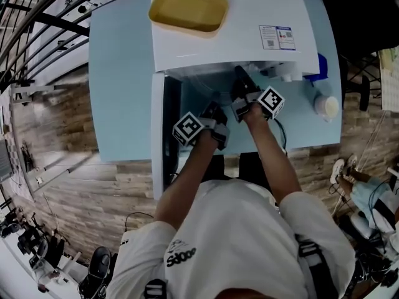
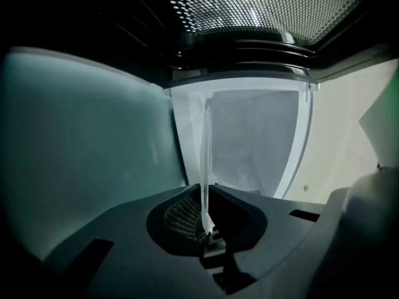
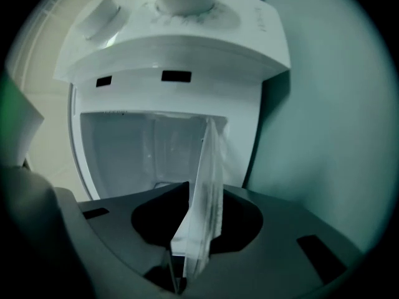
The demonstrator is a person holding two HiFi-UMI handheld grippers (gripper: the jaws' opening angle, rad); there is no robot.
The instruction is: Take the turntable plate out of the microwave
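Clear round glass turntable plate is at the mouth of the white microwave. Probably stiff, heavyish, slick and breakable, so grip the rim on both sides. Left gripper pinches the rim. Right gripper jaws spread round it, apparently unclamped. Open door crowds the left; yellow tray on top; light-blue counter.

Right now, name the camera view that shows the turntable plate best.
The right gripper view: the turntable plate stands between that hand-held gripper's jaws, part of its face showing. The left gripper view shows only its thin edge. In the head view I cannot pick it out below the microwave.
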